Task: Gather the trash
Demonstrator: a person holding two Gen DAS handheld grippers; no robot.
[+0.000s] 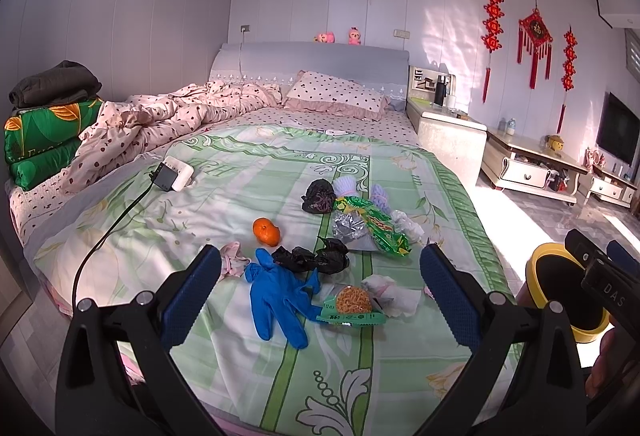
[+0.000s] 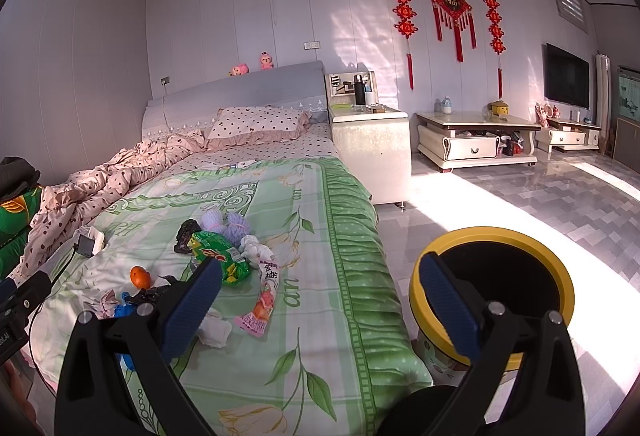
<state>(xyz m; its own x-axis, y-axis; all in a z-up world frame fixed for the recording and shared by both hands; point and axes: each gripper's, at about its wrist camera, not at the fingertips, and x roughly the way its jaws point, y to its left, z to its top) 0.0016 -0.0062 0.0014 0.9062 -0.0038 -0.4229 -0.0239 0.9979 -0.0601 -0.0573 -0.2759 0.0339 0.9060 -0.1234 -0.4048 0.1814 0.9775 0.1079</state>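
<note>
Trash lies on the green bedspread (image 1: 280,376): a blue glove (image 1: 276,300), black crumpled bags (image 1: 316,256), a green snack wrapper (image 1: 380,228), a noodle packet (image 1: 352,308), crumpled tissue (image 1: 388,292) and an orange (image 1: 265,231). My left gripper (image 1: 320,300) is open and empty above the glove. My right gripper (image 2: 320,308) is open and empty over the bed's right edge, beside the yellow-rimmed trash bin (image 2: 492,288) on the floor. A pink wrapper (image 2: 260,304) and the green wrapper (image 2: 220,256) show in the right wrist view.
A charger with a black cable (image 1: 172,174) lies on the bed at left. A rumpled pink quilt (image 1: 160,124) and pillow (image 1: 340,96) are at the head. A nightstand (image 2: 372,152) and low cabinet (image 2: 476,140) stand right of the bed.
</note>
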